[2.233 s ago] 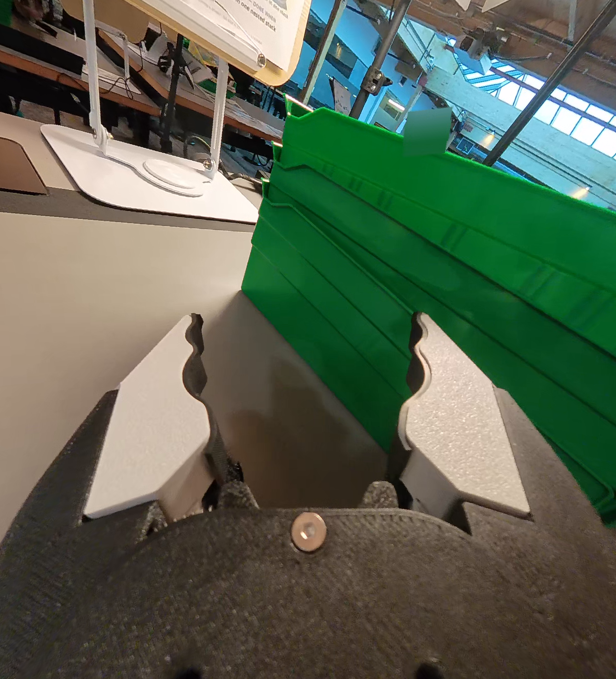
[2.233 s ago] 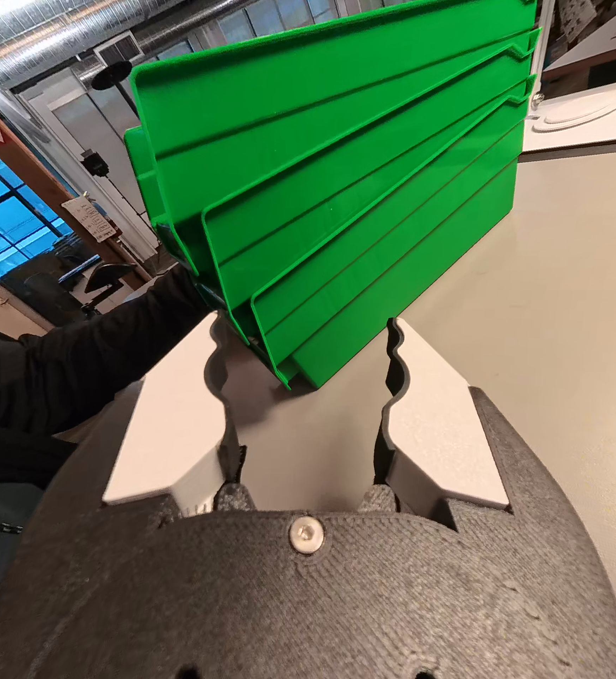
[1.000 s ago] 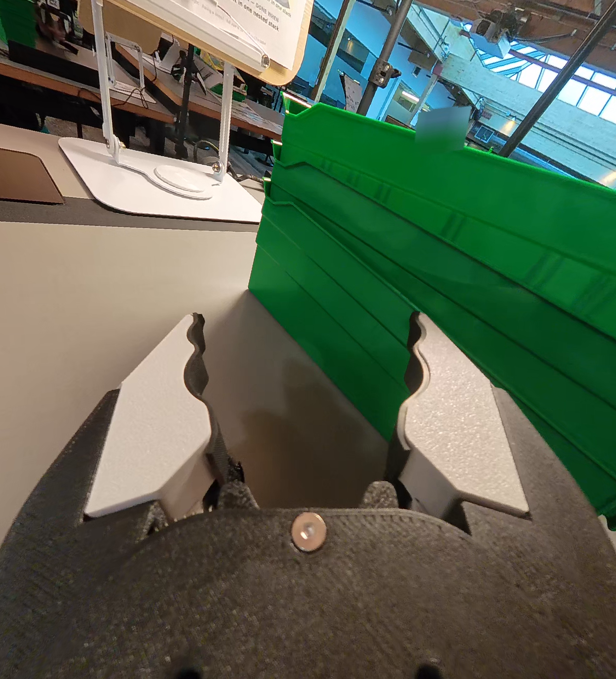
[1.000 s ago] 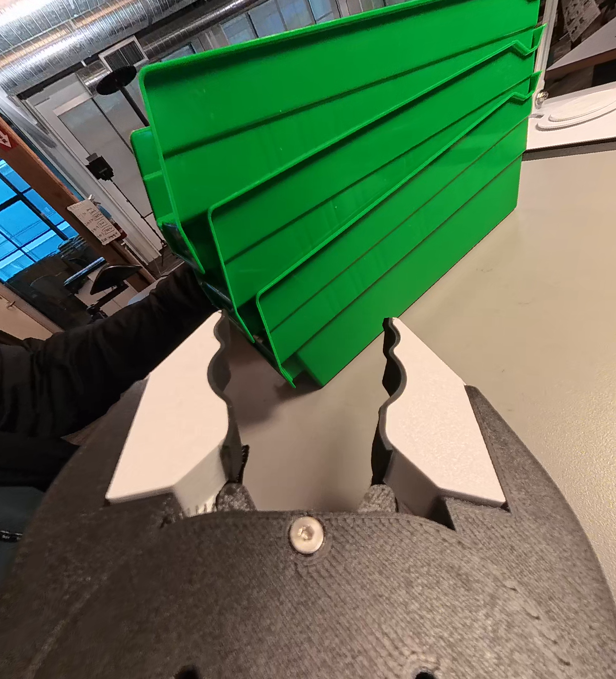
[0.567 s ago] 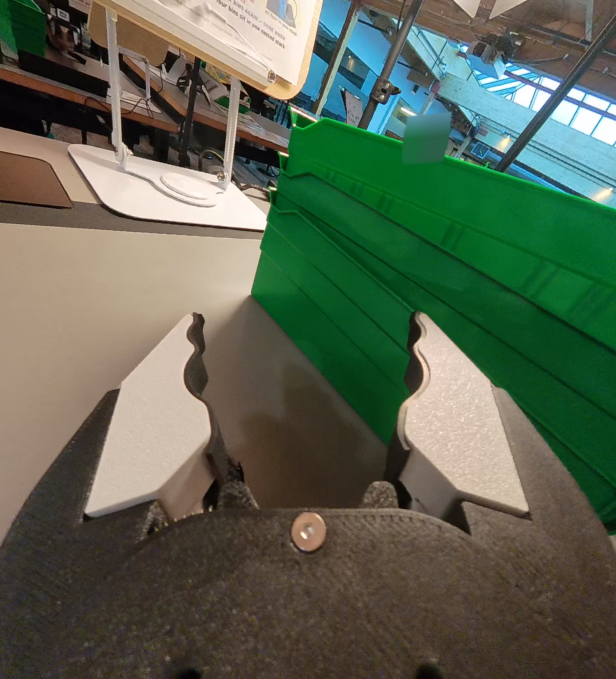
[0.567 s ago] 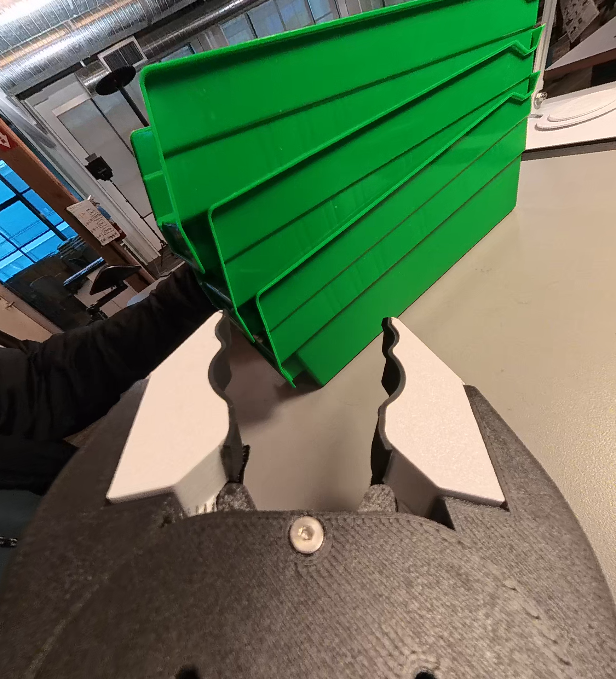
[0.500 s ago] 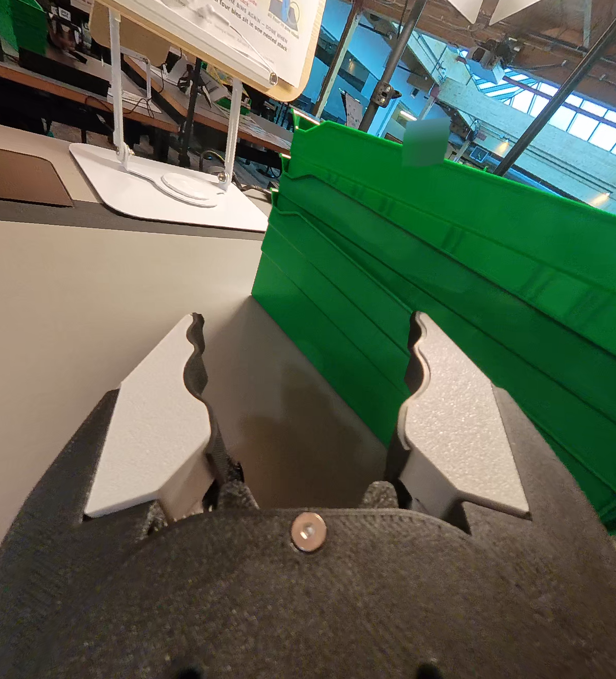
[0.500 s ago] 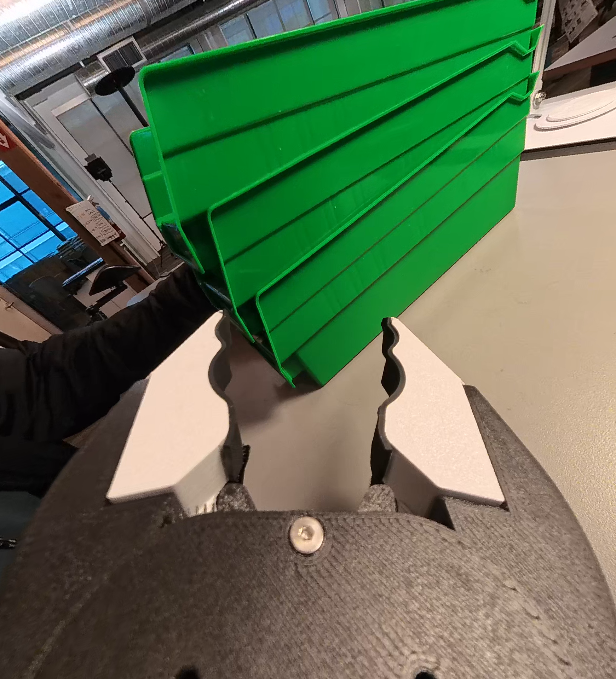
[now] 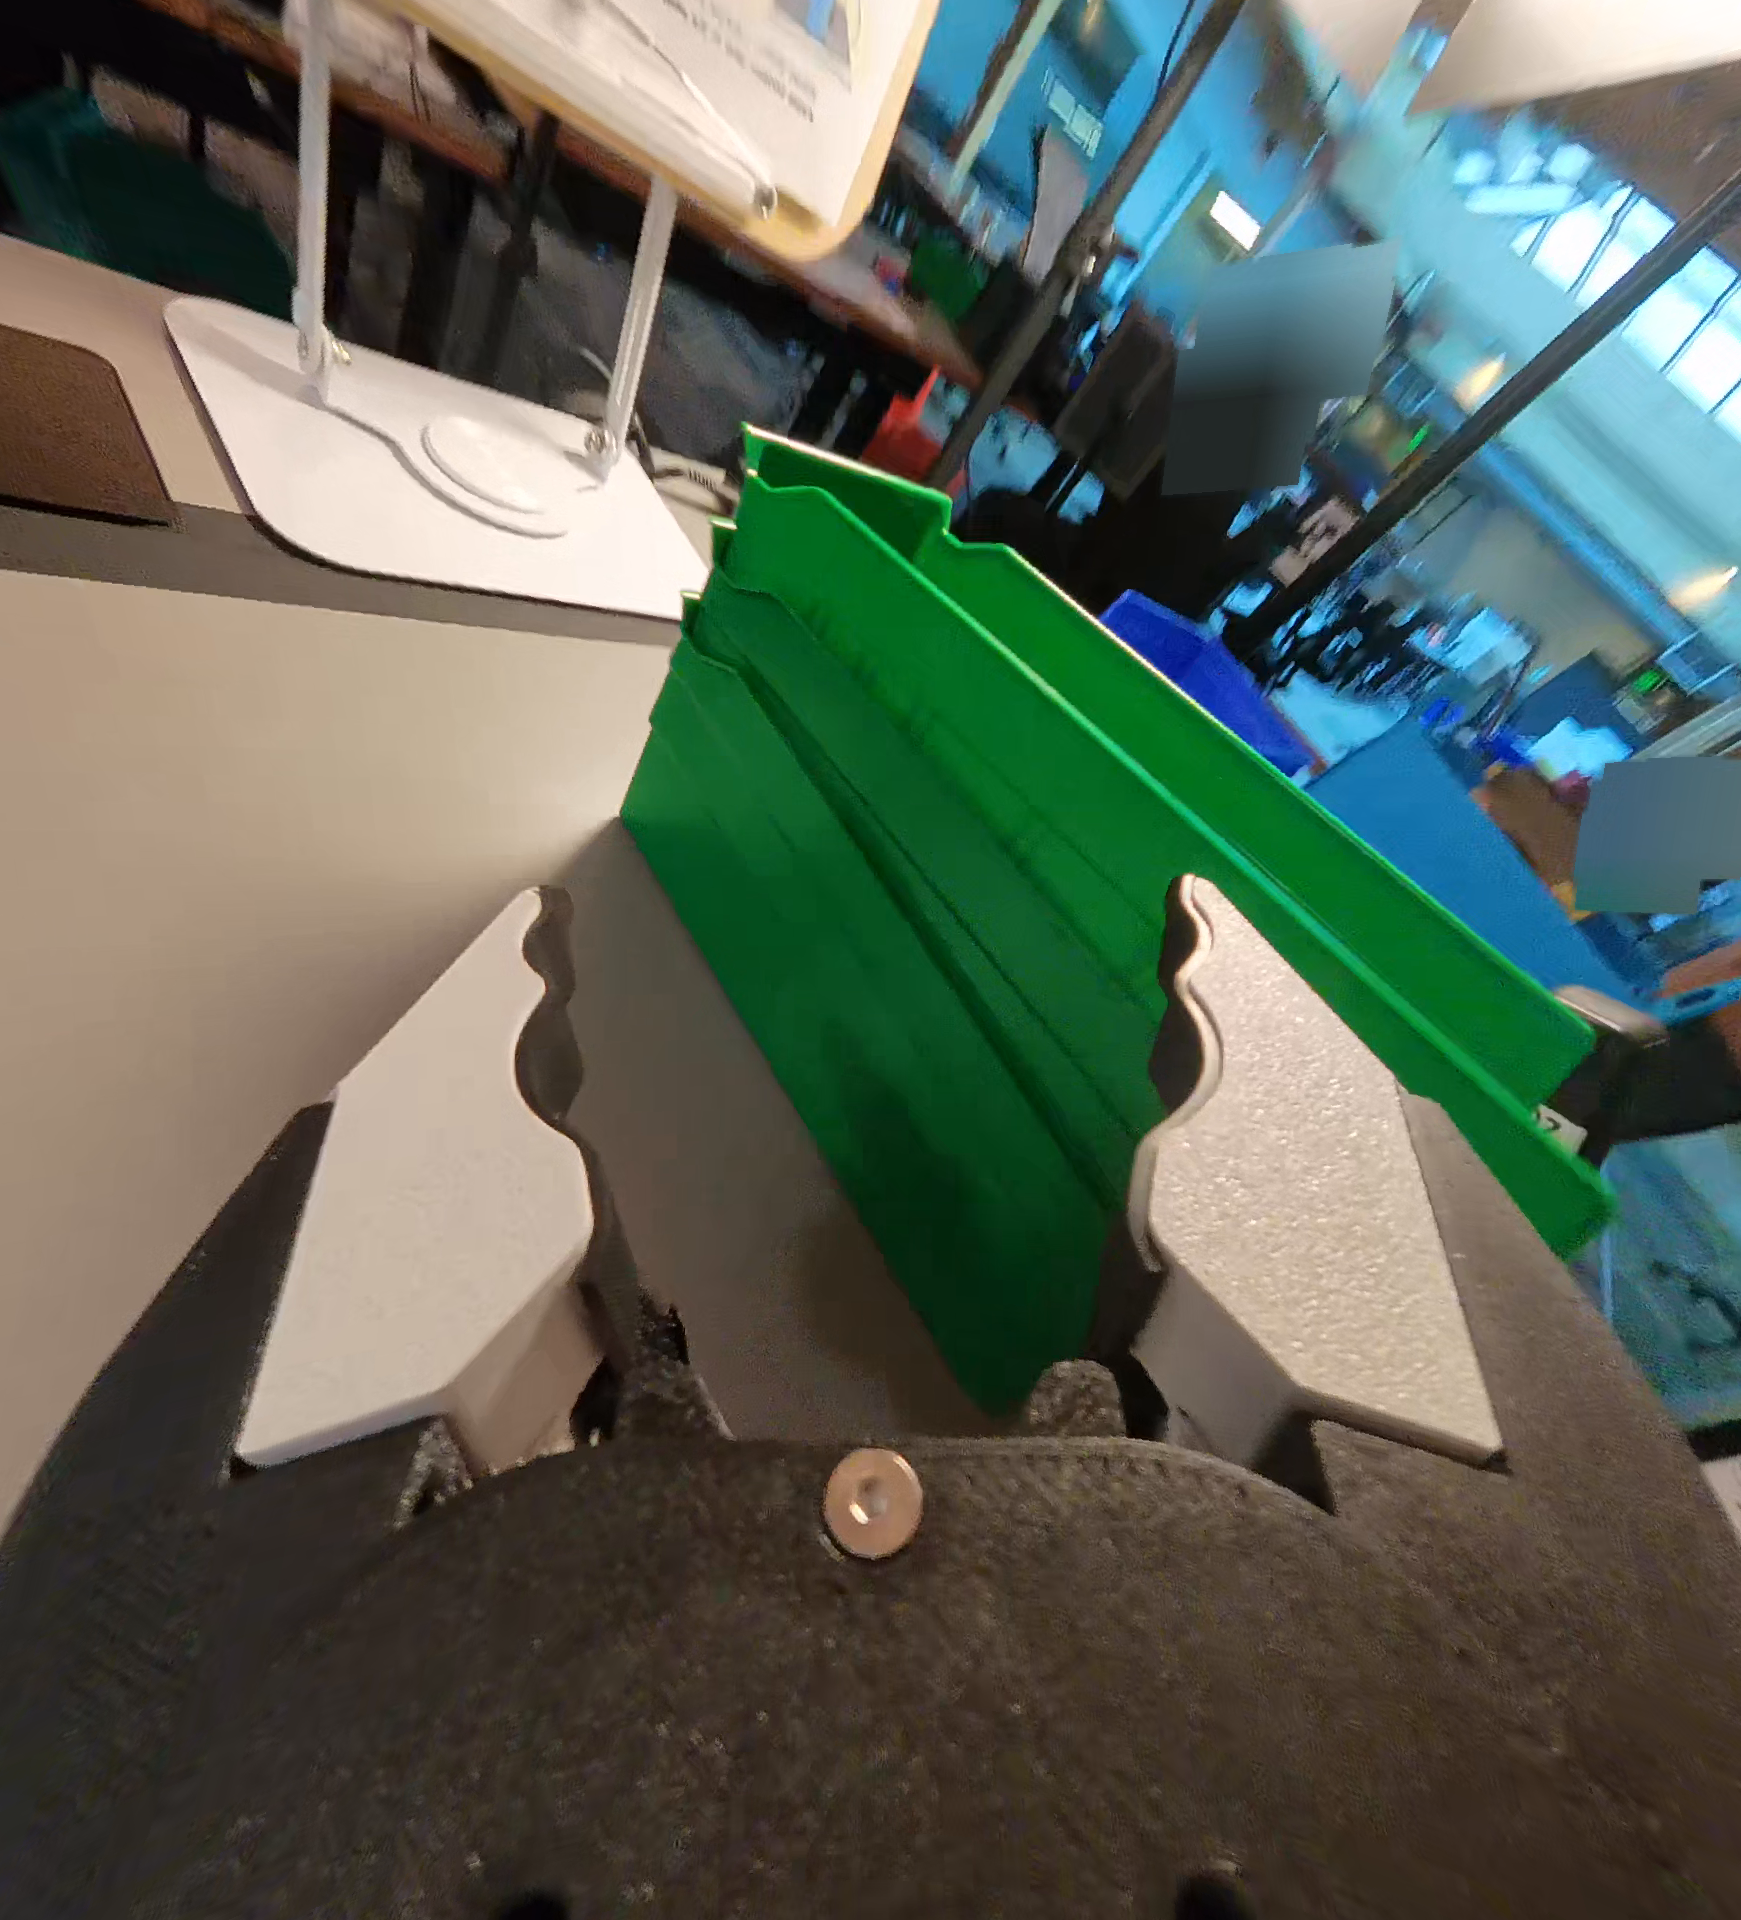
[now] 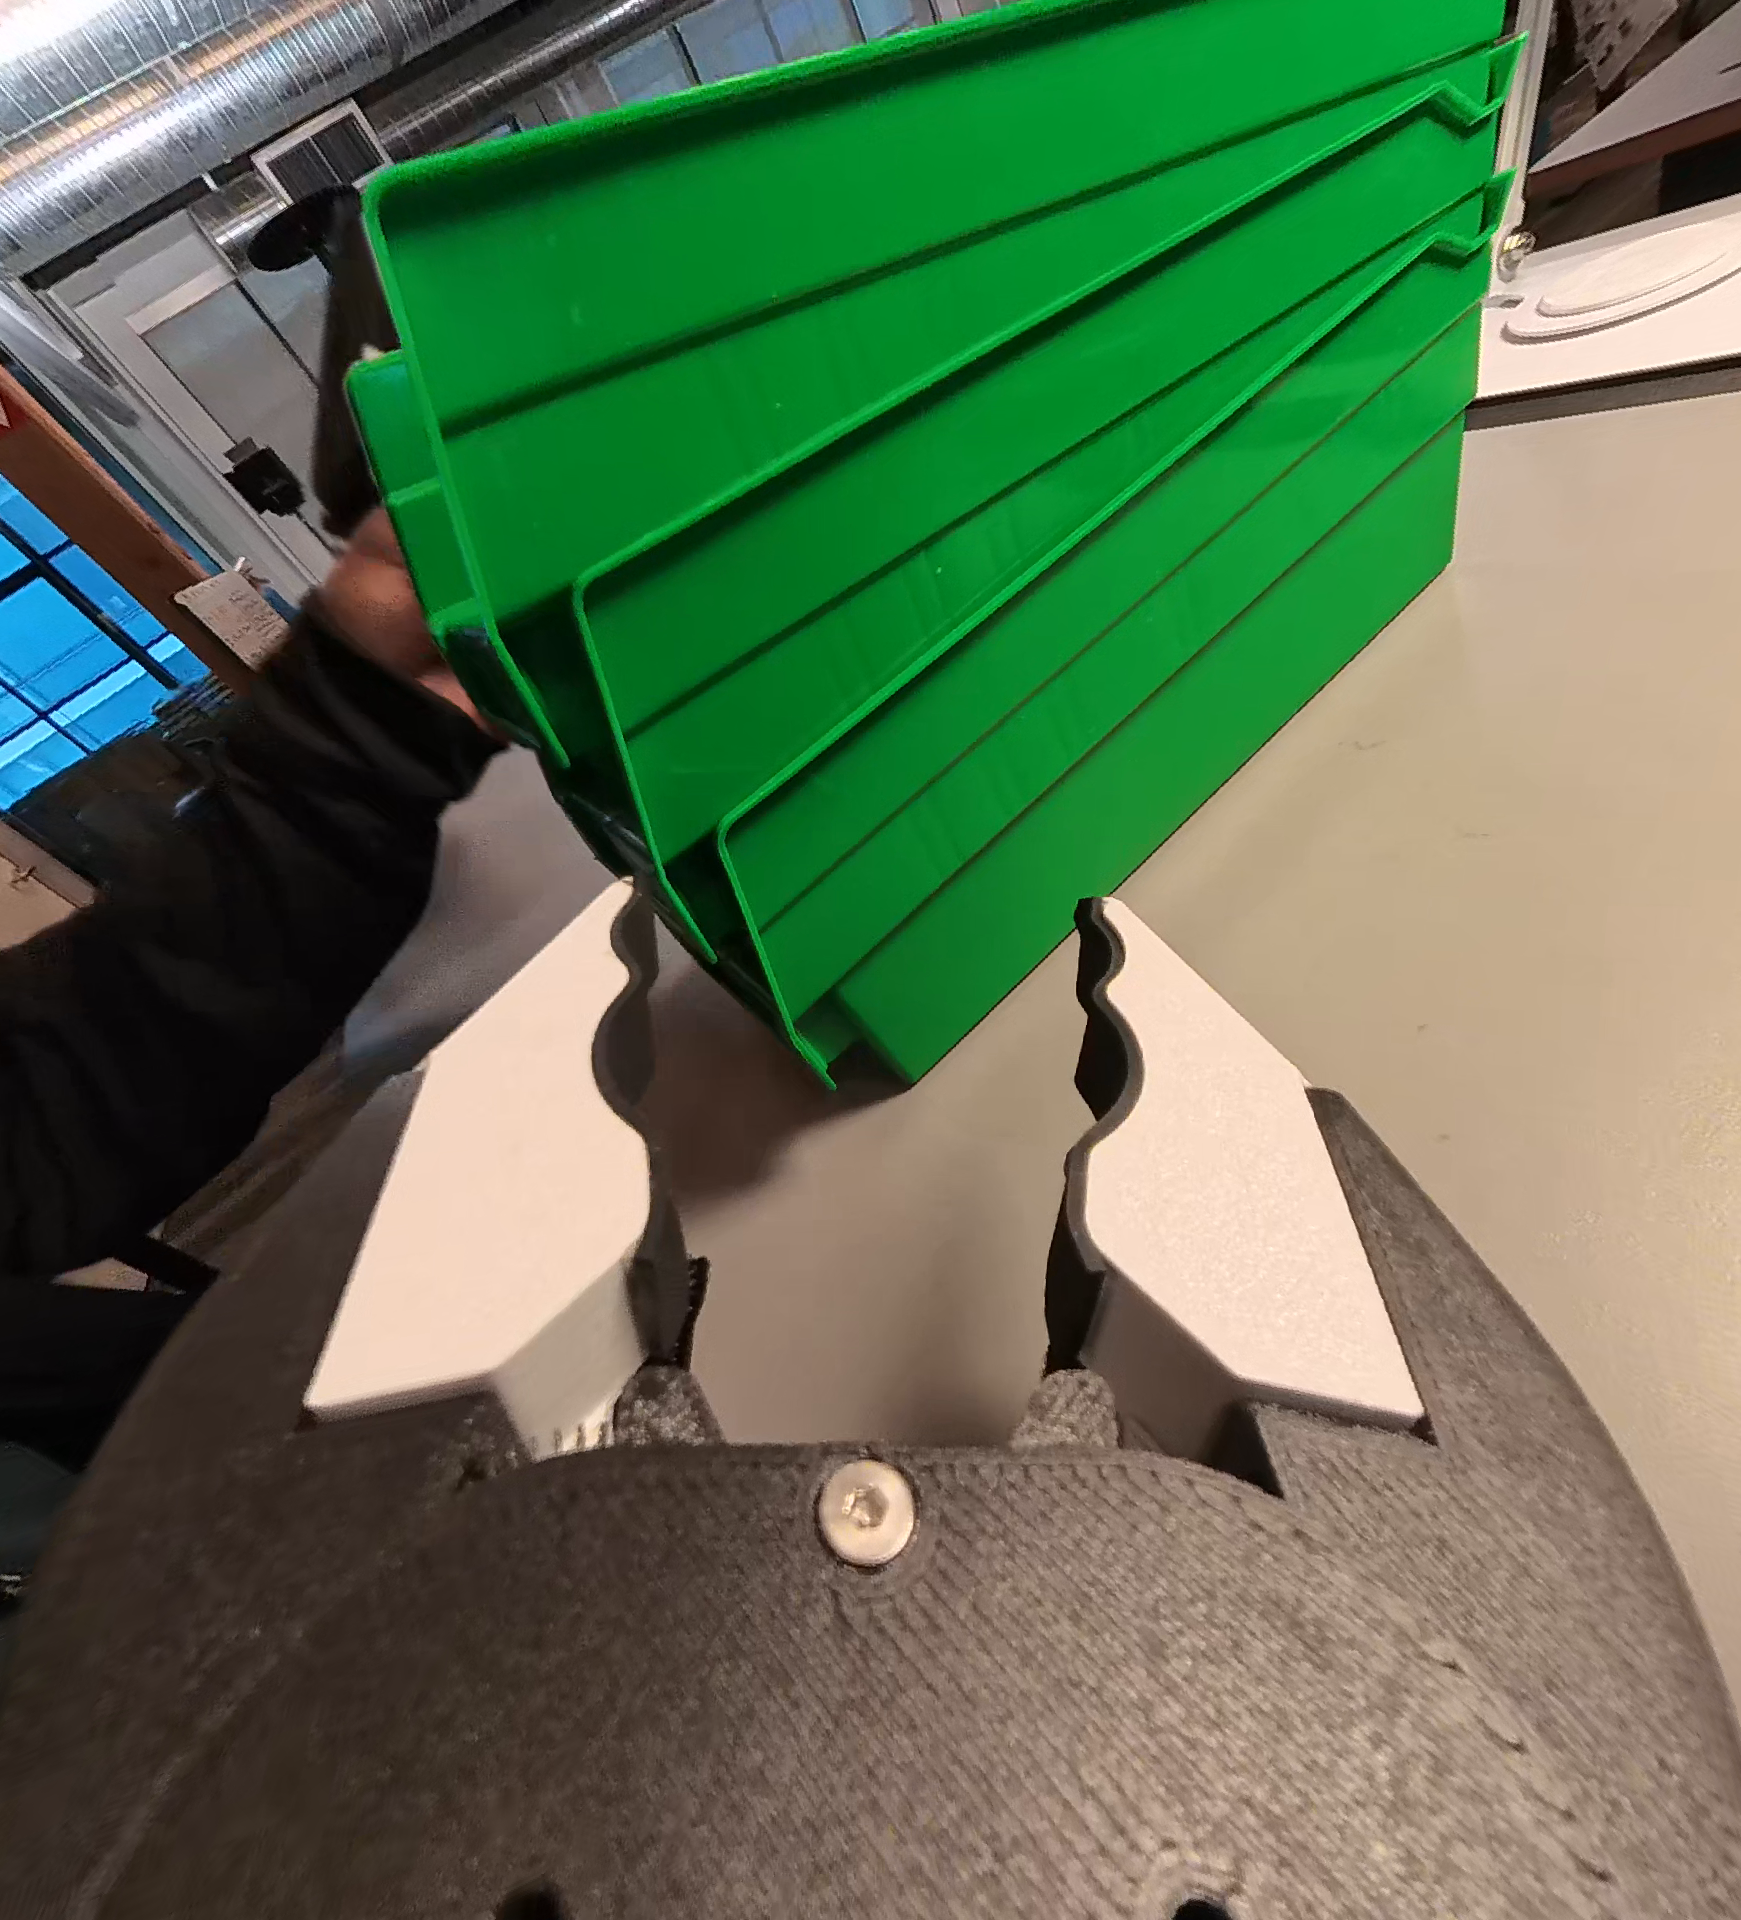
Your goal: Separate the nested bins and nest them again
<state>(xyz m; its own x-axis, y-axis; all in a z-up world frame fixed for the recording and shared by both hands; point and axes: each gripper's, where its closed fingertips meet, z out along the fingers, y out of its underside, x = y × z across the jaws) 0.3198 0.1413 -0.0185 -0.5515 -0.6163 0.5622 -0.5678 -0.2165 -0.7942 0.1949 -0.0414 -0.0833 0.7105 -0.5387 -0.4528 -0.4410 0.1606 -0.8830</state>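
The left gripper (image 9: 861,1060) has drawn back from the nested stack of green plastic bins (image 10: 949,582), the right gripper (image 10: 861,1029) has neared it, both jaws apart and empty, so separation is unstarted.

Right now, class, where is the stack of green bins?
The stack of green bins stands on the grey table, just ahead of the right hand-held gripper; in the left wrist view it lies right of centre.

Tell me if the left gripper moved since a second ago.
Yes. The left gripper swung right and pulled back: the white stand slid left and the bins look farther, now between its open fingers.
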